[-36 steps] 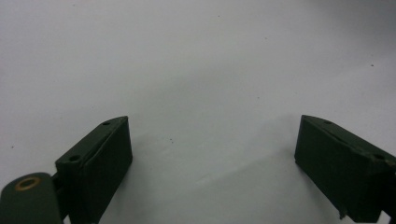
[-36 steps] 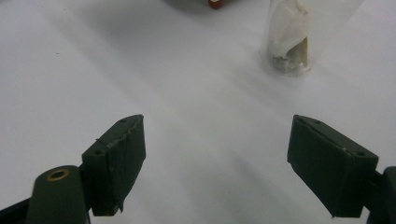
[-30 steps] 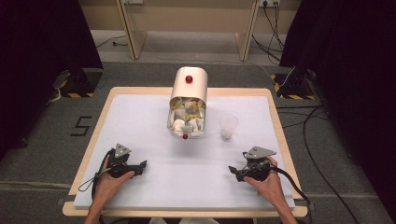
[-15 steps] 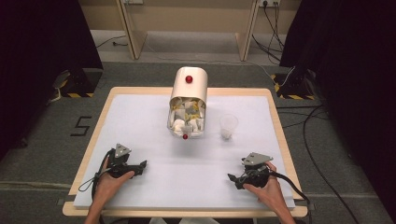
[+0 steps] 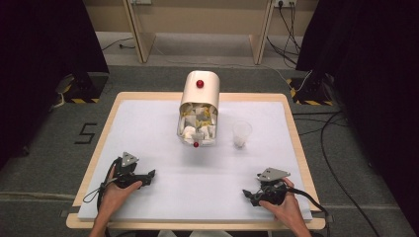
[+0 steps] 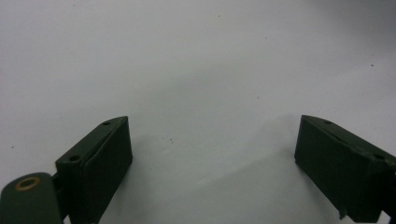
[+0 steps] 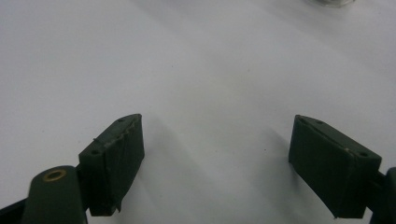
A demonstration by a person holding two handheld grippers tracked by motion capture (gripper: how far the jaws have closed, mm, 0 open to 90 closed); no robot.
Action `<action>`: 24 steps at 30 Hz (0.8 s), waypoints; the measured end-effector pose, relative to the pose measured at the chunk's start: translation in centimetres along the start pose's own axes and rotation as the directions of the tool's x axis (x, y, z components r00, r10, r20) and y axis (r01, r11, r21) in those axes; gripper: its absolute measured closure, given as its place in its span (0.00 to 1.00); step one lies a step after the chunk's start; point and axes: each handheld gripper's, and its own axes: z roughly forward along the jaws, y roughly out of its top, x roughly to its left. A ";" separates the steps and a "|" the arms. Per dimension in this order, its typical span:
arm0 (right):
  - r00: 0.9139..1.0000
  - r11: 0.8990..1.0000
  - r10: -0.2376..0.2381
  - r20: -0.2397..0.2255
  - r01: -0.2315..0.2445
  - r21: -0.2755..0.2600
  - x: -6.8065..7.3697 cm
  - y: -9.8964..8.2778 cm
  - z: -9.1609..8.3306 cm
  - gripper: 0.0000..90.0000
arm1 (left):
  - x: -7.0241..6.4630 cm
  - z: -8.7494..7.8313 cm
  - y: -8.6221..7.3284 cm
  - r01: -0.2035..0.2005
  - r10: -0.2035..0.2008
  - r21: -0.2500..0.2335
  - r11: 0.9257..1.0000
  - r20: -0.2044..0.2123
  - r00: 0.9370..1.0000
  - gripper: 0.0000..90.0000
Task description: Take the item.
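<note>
Right now both grippers rest low at the near edge of the table (image 5: 148, 118), each with its jaws spread wide and nothing between them. The left gripper (image 5: 148, 174) sits at the near left, the right gripper (image 5: 248, 195) at the near right, and each gripper view looks out over bare white surface between two black jaws.

Everything to be handled lies ahead, toward the far middle of the table. A cream dispenser (image 5: 199, 106) stands there with its long axis running from far to near, a red knob on its domed top and another at its near foot; its open front is packed with small white and yellow packets (image 5: 198, 121) (too small to tell what they are). Just to its right, apart from it, stands a clear plastic cup (image 5: 241, 133) with something white low inside.

The cup lies nearer the right gripper, almost straight ahead of it, while the dispenser sits about midway between the two hands, so a reach for the cup looks to me like the right hand's job.
</note>
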 end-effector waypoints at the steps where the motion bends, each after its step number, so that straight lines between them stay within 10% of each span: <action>1: 1.000 1.000 0.000 0.006 0.000 -0.008 0.1 -0.1 0.0 0.21 | 0.0 0.0 0.0 0.000 0.000 0.000 1.000 0.000 1.000 0.11; 24: 1.000 1.000 0.020 -0.005 -0.020 -0.019 0.0 -0.4 0.0 0.20 | 0.0 0.0 0.0 -0.002 0.002 0.000 1.000 0.000 1.000 0.11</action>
